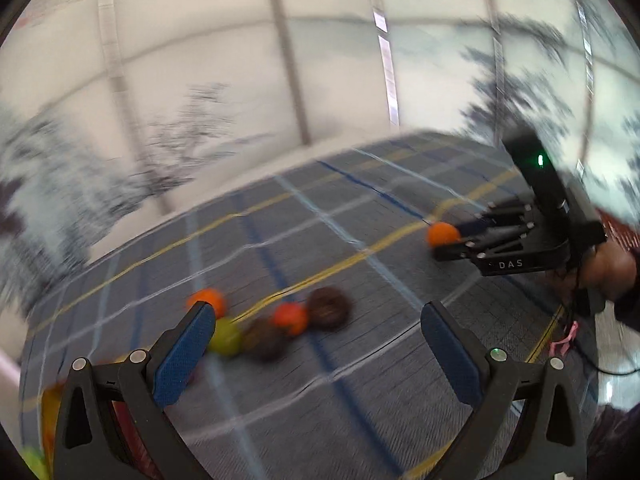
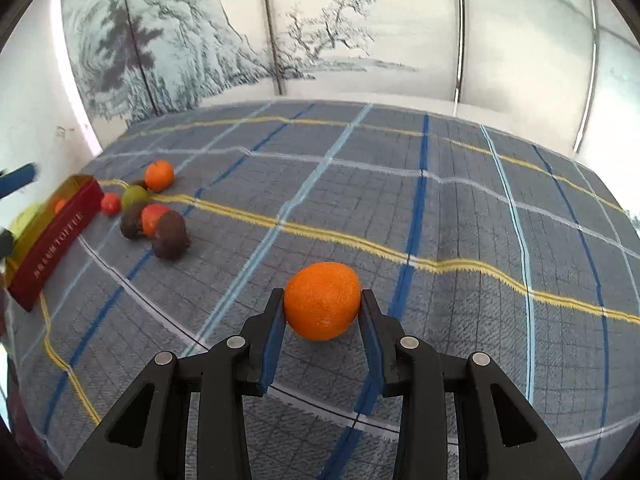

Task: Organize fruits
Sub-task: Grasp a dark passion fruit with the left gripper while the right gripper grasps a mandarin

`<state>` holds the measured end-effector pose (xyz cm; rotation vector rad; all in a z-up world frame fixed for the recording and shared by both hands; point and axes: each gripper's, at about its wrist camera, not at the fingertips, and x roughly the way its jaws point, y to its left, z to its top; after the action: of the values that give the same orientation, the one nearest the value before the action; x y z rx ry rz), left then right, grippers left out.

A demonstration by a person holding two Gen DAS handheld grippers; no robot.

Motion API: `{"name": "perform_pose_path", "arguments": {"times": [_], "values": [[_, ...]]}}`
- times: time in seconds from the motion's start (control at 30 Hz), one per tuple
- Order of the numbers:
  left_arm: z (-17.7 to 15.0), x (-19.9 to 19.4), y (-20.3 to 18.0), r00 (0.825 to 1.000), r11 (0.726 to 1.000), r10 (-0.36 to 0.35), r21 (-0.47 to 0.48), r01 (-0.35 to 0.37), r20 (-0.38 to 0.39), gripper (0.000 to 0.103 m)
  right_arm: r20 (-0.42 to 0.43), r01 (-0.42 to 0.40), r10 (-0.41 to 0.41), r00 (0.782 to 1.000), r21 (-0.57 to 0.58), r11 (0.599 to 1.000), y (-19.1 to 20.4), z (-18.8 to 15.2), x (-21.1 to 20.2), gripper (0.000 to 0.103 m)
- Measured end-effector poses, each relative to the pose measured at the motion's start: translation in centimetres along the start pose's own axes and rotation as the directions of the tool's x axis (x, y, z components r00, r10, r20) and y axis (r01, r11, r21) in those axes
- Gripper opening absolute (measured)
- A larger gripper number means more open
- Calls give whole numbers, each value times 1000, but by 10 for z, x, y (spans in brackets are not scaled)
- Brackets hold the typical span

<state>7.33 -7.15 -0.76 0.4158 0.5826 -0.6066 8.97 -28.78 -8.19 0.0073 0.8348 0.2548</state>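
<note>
My right gripper (image 2: 322, 304) is shut on an orange (image 2: 322, 300) just above the plaid cloth, with a pad pressing on each side. The left wrist view shows that same orange (image 1: 442, 234) in the right gripper (image 1: 444, 240) at the right. My left gripper (image 1: 319, 314) stands wide open with nothing between its pads. Beyond it a blurred cluster lies on the cloth: an orange (image 1: 208, 300), a green fruit (image 1: 226, 336), a red-orange fruit (image 1: 290, 318) and two dark brown fruits (image 1: 330, 308). In the right wrist view the cluster (image 2: 154, 216) sits at the left, beside a red box (image 2: 56, 236).
The red box is open and holds a small orange fruit (image 2: 60, 204) and something yellow-green (image 2: 24, 216). A grey-blue plaid cloth (image 2: 440, 208) covers the surface. A painted screen (image 2: 320, 40) stands behind. A person's hand (image 1: 612, 272) holds the right gripper.
</note>
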Motion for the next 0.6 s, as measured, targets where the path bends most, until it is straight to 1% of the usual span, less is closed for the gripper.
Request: {"name": "perform_pose_path", "arguments": {"times": [0.07, 0.1, 0.17, 0.23, 0.27, 0.3, 0.37, 0.43, 0.47, 0.53, 0.57, 0.6], "values": [[5, 23, -6, 998, 998, -40, 56, 43, -42, 101, -4, -18, 18, 1000, 3, 1000, -2, -1, 1, 38], [8, 34, -6, 995, 994, -70, 73, 75, -73, 100, -1, -34, 34, 999, 9, 999, -2, 0, 0, 38], [10, 59, -4, 983, 987, -114, 95, 128, -145, 97, 9, -55, 55, 998, 26, 998, -7, -3, -2, 38], [10, 75, 1, 975, 984, -121, 105, 142, -184, 91, 15, -73, 73, 997, 45, 996, -11, -4, -2, 38], [10, 83, 4, 971, 983, -124, 111, 149, -207, 86, 17, -82, 81, 997, 54, 995, -13, -4, -2, 38], [10, 88, 7, 967, 982, -129, 109, 156, -221, 83, 21, -89, 88, 996, 62, 994, -15, -4, -3, 38], [10, 99, 14, 958, 980, -146, 93, 173, -249, 81, 24, -100, 98, 995, 65, 993, -15, -5, -3, 38], [12, 105, 18, 955, 980, -143, 99, 174, -260, 79, 25, -105, 103, 994, 64, 992, -14, -5, -4, 38], [13, 110, 18, 953, 978, -143, 108, 178, -268, 76, 26, -109, 107, 994, 65, 992, -15, -4, -4, 38], [12, 117, 17, 943, 971, -157, 127, 201, -294, 71, 30, -115, 114, 993, 69, 991, -15, -5, -4, 38], [10, 119, 15, 937, 967, -166, 135, 216, -309, 58, 30, -119, 117, 993, 71, 990, -16, -5, -4, 38], [8, 123, 14, 926, 961, -181, 139, 237, -331, 47, 28, -122, 120, 992, 73, 990, -16, -4, -4, 38]]}}
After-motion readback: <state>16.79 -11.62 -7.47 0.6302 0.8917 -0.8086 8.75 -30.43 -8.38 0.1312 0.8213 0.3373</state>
